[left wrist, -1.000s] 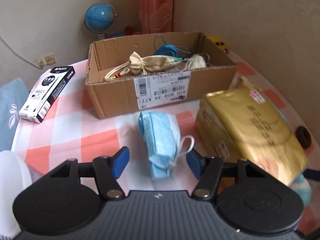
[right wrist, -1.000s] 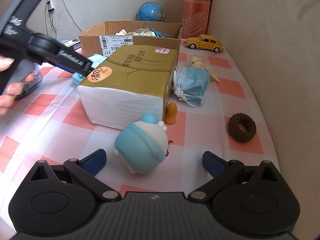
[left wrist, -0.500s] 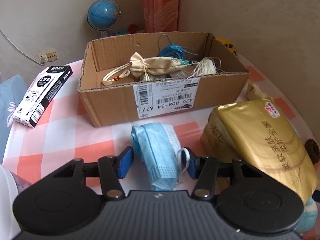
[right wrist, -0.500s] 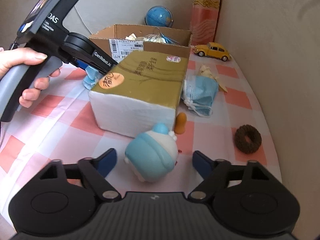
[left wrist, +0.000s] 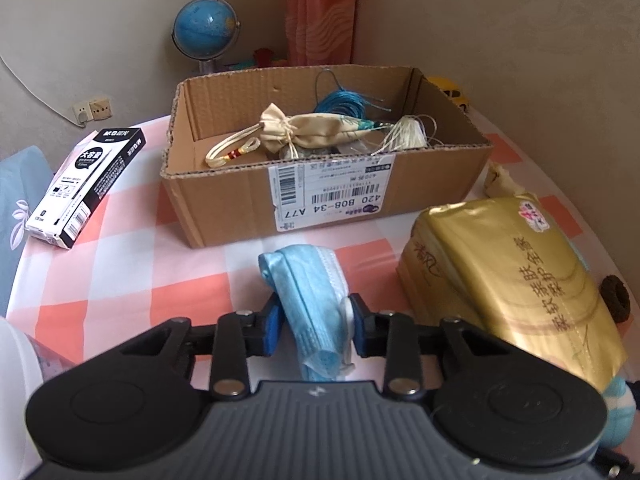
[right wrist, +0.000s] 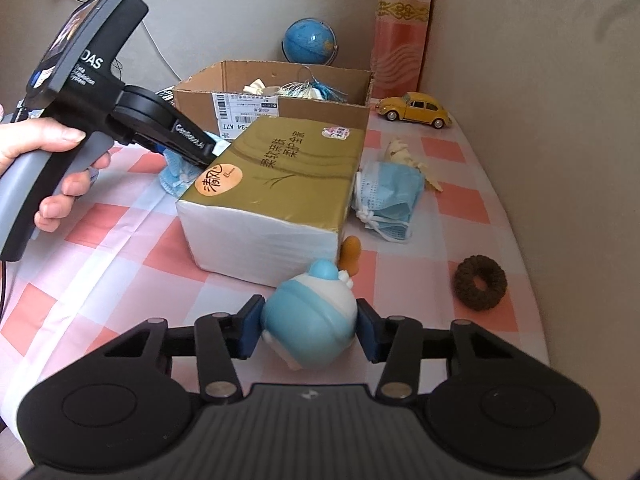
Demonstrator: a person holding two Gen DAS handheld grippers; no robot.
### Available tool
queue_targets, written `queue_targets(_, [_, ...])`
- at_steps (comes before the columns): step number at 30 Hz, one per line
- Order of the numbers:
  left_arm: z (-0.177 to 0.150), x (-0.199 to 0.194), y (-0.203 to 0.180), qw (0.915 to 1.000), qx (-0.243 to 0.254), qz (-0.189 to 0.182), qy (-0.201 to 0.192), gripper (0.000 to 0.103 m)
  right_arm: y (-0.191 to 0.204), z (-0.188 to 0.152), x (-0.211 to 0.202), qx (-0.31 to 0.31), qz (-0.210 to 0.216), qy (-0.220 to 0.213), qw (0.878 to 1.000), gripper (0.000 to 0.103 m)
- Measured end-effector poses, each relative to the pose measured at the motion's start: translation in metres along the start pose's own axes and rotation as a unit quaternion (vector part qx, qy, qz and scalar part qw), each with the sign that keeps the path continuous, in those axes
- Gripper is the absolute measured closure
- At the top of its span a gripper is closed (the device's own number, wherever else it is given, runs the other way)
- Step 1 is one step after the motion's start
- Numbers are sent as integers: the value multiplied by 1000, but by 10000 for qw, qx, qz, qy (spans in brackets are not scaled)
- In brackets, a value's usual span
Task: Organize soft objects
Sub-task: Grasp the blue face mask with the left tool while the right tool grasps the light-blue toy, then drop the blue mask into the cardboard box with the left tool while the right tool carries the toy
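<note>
Already the left gripper (left wrist: 314,326), jaws just closing, pinches the limp, light blue mask (left wrist: 310,300) near the cardboard box (left wrist: 224,208), while the right gripper (right wrist: 308,330) squeezes the squashy blue toy's (right wrist: 310,314) round middle.

Table (left wrist: 120,264) wears a smooth pink-and-white check cloth. Cardboard box (left wrist: 224,200), centre frame: raw matt corrugated board w/ a glossy paper label. Tissue pack (left wrist: 520,280), right: shiny gold plastic wrap, crinkled. Face mask (left wrist: 308,292): soft pleated blue non-woven fabric. Round toy (right wrist: 308,320), lower centre: smooth, slightly glossy blue-and-white plastic. Hair tie (right wrist: 480,282): fuzzy brown. Toy car (right wrist: 416,110), upper right: glossy yellow paint.
</note>
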State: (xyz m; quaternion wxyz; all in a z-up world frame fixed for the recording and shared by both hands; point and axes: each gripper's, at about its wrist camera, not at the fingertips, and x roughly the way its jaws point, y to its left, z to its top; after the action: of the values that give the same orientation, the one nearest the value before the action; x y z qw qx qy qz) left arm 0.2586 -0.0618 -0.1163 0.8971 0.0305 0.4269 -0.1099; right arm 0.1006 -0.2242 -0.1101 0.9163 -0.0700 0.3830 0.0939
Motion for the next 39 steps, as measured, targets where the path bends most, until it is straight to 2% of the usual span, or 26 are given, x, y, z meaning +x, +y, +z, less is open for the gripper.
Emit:
queue_targets(10, [-7, -37, 3, 9992, 235, -216, 244, 72, -3, 3, -22, 54, -88, -114, 9999, 50])
queue_targets(17, [1, -78, 6, 9986, 382, -319, 152, 72, -5, 9, -40, 61, -131, -235, 9996, 50])
queue_targets(27, [39, -96, 8, 9986, 458, -244, -126, 72, -11, 19, -62, 116, -166, -472, 9987, 50])
queue_targets(39, [109, -68, 13, 9986, 328, 43, -410, 72, -16, 40, -76, 110, -122, -729, 9972, 50])
